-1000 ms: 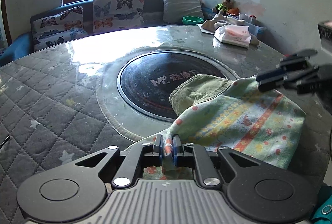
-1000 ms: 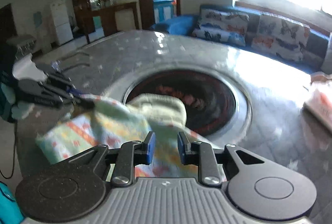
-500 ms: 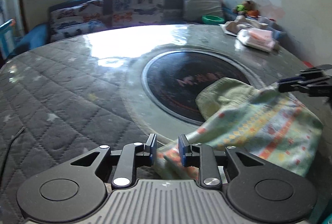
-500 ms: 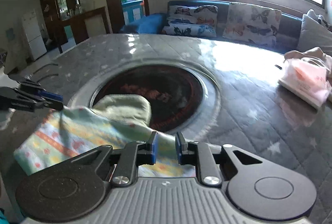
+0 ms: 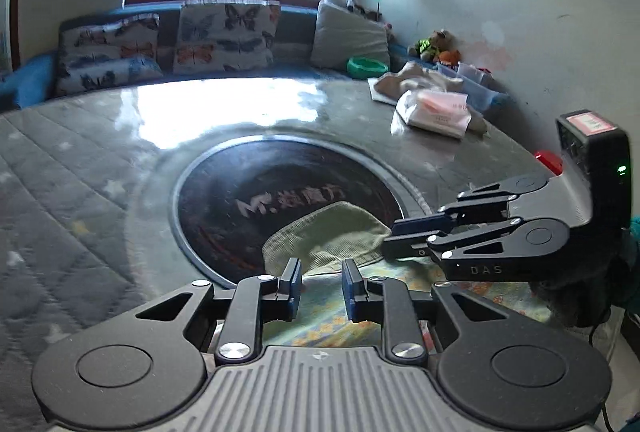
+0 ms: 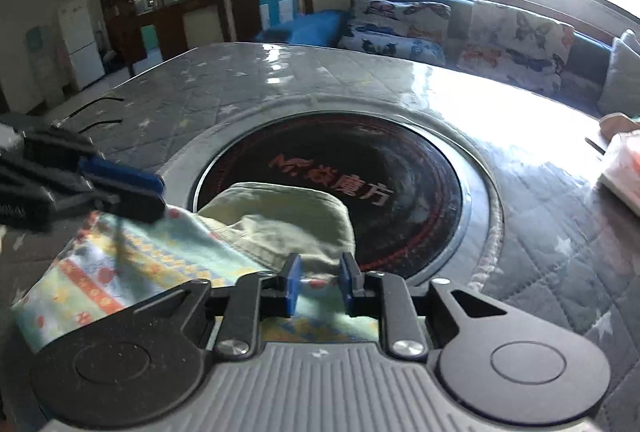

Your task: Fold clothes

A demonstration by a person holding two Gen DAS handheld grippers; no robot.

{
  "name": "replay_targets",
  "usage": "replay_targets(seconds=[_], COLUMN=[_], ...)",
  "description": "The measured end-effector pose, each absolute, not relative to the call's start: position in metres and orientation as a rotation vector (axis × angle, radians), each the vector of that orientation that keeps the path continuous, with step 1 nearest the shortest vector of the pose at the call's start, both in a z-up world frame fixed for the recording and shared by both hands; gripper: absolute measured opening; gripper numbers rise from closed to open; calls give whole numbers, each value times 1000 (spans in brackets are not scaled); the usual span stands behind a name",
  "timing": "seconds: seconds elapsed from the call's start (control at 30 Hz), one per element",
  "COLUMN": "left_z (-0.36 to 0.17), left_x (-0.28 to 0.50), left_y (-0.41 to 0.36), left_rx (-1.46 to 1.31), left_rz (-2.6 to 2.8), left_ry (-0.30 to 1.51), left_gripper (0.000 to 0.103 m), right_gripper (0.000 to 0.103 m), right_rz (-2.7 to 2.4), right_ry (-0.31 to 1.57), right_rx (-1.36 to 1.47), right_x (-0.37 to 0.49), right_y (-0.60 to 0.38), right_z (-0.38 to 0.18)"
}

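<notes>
A small garment (image 5: 332, 236) with a green ribbed part and a light printed part lies folded at the near edge of the table, partly over the dark round inset; it also shows in the right wrist view (image 6: 168, 252). My left gripper (image 5: 321, 286) is open just above the printed cloth, holding nothing. My right gripper (image 6: 319, 284) is open over the garment's near edge, empty. Each gripper shows in the other's view: the right one (image 5: 404, 236) at the right, the left one (image 6: 132, 192) at the left.
The round table (image 5: 100, 160) has a quilted grey cover and a dark glass inset (image 5: 248, 188). A tissue pack (image 5: 432, 112) and a beige cloth pile (image 5: 412, 80) sit at the far right. A sofa with butterfly cushions (image 5: 224, 36) stands behind.
My left gripper has let go of the garment's corner and opened. Both grippers have opened wider and moved closer together over the garment, which has settled on the table.
</notes>
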State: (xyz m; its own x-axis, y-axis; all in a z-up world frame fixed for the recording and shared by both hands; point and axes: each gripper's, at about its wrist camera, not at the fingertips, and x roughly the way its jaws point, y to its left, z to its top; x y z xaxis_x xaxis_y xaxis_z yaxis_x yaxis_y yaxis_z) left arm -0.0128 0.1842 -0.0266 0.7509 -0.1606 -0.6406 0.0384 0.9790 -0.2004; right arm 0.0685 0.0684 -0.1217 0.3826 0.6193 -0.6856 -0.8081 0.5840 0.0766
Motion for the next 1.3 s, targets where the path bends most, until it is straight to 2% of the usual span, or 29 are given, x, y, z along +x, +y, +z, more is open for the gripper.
replay_targets(seconds=[0.33, 0.87, 1.17, 1.3], left_z=[-34, -47, -47, -30], left_x=[-4, 10, 9, -16], left_y=[180, 155, 149, 141], left_rx=[-196, -143, -144, -137], left_rz=[-70, -90, -52, -49], left_ry=[736, 779, 766, 702], left_gripper=[23, 23, 23, 23], right_gripper=[22, 23, 23, 23], right_rz=[1076, 1223, 1239, 1198], right_ry=[667, 655, 634, 609], right_rx=[-332, -476, -473, -420], right_x=[32, -34, -70, -72], right_y=[53, 51, 31, 20], right_z=[-99, -109, -112, -102])
